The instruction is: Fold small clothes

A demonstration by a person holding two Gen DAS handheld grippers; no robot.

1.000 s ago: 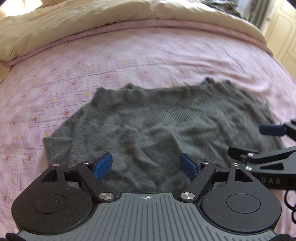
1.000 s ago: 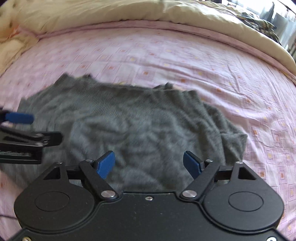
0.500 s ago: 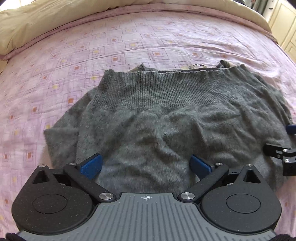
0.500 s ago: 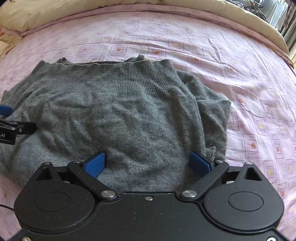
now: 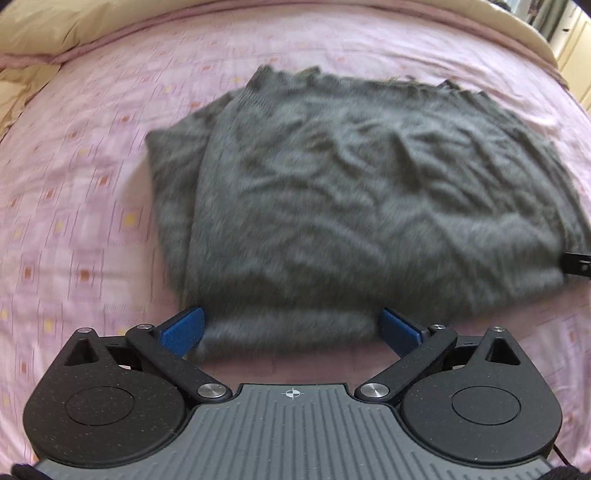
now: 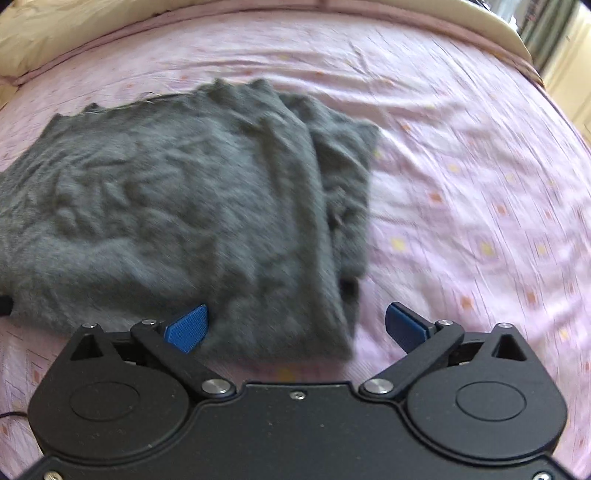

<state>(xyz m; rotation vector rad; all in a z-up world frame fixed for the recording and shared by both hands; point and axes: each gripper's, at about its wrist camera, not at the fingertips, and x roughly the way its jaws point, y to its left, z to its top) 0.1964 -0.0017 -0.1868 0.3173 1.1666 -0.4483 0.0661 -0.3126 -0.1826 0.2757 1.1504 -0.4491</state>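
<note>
A dark grey knitted sweater (image 5: 354,206) lies folded on the pink patterned bed sheet (image 5: 74,221), its ribbed hem at the far edge. In the left wrist view my left gripper (image 5: 291,328) stands open just short of the sweater's near edge, blue pads wide apart, holding nothing. In the right wrist view the same sweater (image 6: 177,206) fills the left and middle, with a folded sleeve layer along its right side. My right gripper (image 6: 295,326) is open at the sweater's near right corner, empty. A tip of the right gripper shows at the left view's right edge.
The pink sheet (image 6: 480,221) stretches bare to the right of the sweater. A cream duvet (image 5: 74,26) lies bunched along the far side of the bed. Cream cupboard doors (image 5: 576,44) stand beyond the bed's far right corner.
Both grippers have pulled back toward the near edge of the sweater, which now sits farther ahead in both views. Their jaws have stayed open. The frames are motion-blurred.
</note>
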